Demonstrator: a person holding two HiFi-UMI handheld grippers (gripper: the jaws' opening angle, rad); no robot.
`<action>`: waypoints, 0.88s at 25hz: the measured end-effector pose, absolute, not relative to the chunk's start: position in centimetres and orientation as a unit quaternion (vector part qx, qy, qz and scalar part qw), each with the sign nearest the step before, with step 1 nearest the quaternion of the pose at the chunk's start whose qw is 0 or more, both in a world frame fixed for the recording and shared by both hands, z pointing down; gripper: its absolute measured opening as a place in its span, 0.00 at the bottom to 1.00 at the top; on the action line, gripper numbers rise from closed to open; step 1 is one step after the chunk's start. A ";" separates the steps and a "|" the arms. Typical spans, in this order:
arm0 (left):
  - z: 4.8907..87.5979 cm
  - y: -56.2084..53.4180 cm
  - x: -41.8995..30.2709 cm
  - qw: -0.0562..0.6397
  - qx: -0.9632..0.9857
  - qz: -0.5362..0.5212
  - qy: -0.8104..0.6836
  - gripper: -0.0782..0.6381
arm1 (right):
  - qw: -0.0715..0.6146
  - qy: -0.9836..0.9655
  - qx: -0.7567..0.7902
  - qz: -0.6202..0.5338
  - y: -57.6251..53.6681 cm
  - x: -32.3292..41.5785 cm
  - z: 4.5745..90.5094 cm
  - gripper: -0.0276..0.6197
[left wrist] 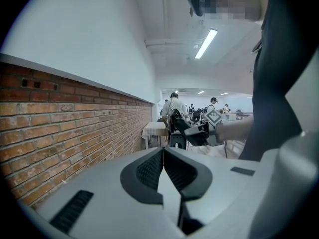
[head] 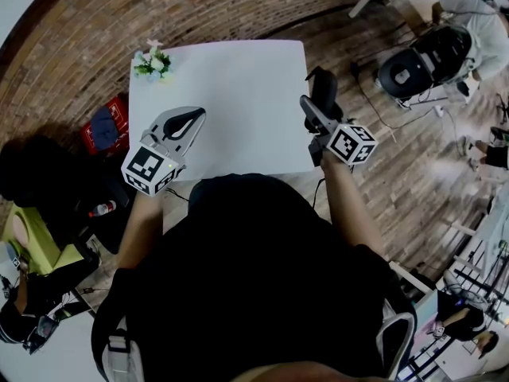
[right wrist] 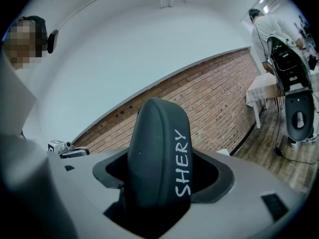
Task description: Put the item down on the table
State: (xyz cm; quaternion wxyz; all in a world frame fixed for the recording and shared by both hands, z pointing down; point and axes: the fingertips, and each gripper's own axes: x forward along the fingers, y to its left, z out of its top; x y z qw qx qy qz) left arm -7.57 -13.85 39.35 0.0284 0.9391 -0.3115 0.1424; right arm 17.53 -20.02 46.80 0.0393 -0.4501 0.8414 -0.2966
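A low brick wall runs under white plaster. A strip light glows on the ceiling. Wood planks cover the floor.

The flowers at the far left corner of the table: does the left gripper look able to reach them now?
Probably yes. The left gripper is over the same side of the table as the flowers, with only bare tabletop between them. Its jaws are together and empty, so it must open first.

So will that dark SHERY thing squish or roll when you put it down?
The dark case is probably stiff: the right gripper clamps it with no visible dent. Its rounded end suggests it could tip if stood upright on the table; laid flat it likely rests steady.
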 end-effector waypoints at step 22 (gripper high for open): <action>40.1 -15.9 -9.5 0.040 0.938 0.152 -0.310 0.13 | -0.036 0.821 -0.468 -0.325 -22.3 17.0 54.6 0.59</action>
